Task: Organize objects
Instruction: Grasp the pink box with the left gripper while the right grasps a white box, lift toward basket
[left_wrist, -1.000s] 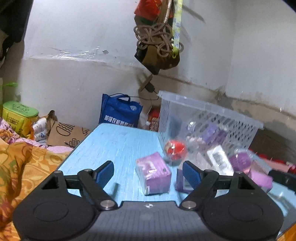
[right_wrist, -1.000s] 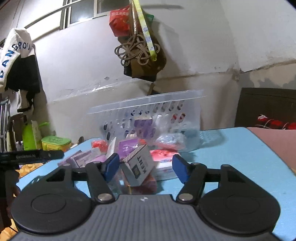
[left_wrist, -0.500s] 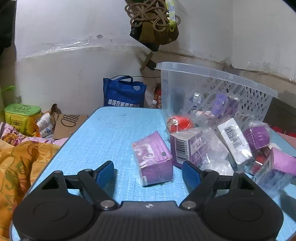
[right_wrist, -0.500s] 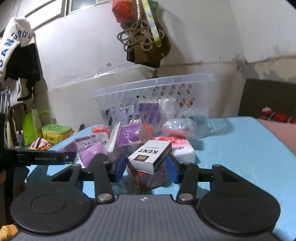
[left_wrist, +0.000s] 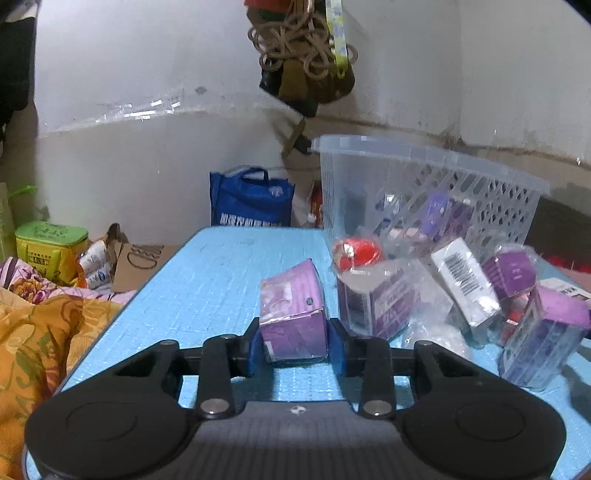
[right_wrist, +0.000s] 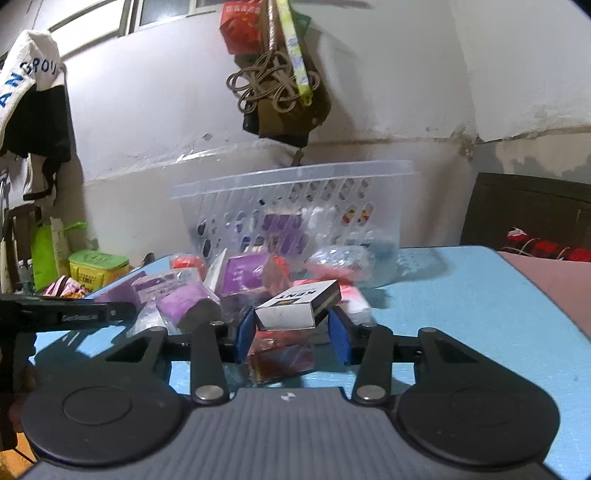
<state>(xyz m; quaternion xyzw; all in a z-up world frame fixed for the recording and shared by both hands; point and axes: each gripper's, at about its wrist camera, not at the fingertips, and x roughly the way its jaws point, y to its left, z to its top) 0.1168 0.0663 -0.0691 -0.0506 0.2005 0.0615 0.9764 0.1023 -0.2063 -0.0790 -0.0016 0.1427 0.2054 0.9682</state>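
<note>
Blue pads of the left gripper (left_wrist: 295, 345) pressed to both sides of a purple box (left_wrist: 293, 314) — closed on it, box resting on the light-blue table (left_wrist: 218, 280) at the near edge of the pile. Right gripper (right_wrist: 292, 334) has its pads against a white KENT carton (right_wrist: 298, 304), carton tilted, lying atop a red packet (right_wrist: 280, 356); grip looks snug on the left pad, on the right I cannot tell if it touches. Behind both — a clear perforated basket (left_wrist: 424, 177) standing on the table, some purple packs inside. Loose wrapped purple packs (left_wrist: 376, 304) and a barcoded white box (left_wrist: 463, 282) heaped just before it. Blue bag (left_wrist: 251, 199) beyond the table's far end.
</note>
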